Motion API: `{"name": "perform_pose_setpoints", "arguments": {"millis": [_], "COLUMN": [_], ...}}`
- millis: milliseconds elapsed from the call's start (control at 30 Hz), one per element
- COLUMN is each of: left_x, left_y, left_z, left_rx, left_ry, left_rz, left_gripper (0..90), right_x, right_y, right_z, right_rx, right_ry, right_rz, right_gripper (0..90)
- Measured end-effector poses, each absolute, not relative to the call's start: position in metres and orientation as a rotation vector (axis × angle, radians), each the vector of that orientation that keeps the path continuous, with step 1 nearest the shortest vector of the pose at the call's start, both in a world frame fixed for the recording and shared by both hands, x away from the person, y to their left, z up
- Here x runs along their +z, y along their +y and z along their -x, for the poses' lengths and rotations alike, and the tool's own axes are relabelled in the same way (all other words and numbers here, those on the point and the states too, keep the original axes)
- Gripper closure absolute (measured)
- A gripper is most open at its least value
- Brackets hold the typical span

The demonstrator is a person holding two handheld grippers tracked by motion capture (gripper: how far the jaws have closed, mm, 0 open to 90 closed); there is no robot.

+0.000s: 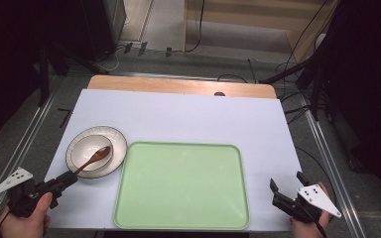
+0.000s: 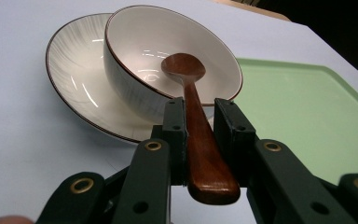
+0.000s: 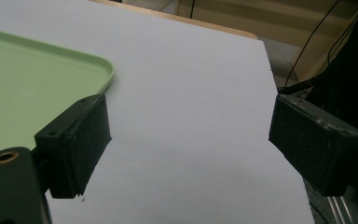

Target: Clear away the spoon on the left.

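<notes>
A brown wooden spoon (image 1: 95, 157) lies with its head in a white bowl (image 1: 88, 147), which stands on a white plate (image 1: 119, 140) at the left of the white mat. My left gripper (image 1: 71, 177) is shut on the spoon's handle, just off the plate's near rim. In the left gripper view the handle (image 2: 199, 140) runs between the two jaws and the spoon's head rests inside the bowl (image 2: 140, 42), over the plate (image 2: 72, 70). My right gripper (image 1: 287, 181) hovers open and empty at the mat's near right corner; the right gripper view shows its jaws (image 3: 189, 135) wide apart over bare mat.
A large empty light-green tray (image 1: 181, 183) lies in the middle near the front edge, between the two grippers; its corner (image 3: 28, 79) is in the right gripper view. A wooden board edge (image 1: 178, 85) runs along the back. Cables lie beyond the table.
</notes>
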State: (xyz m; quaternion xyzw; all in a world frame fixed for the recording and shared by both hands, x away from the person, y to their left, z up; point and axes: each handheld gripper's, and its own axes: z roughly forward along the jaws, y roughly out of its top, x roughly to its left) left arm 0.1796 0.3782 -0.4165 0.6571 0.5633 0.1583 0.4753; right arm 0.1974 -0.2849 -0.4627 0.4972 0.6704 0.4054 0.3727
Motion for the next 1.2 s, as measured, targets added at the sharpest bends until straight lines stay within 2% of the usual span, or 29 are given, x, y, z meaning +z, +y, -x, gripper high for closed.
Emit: {"name": "perform_pose_setpoints", "arguments": {"millis": [433, 1200], "left_x": [-0.4176, -0.4088], "left_y": [0.3716, 0.3728], "left_z": [-0.1803, -0.1761], "left_rx": [0.446, 0.526], "left_ry": [1.406, 1.304], "left_rz": [-1.657, -1.655], "left_gripper": [76.4, 78.5], "right_x": [-0.4627, -0.4628], "right_y": [-0.2851, -0.2842], "right_z": [-0.1972, -0.1974], "right_rx": [1.039, 1.038], "right_ry": [1.719, 1.721], "right_rz": [-1.273, -1.27], "right_gripper": [13.3, 13.4]}}
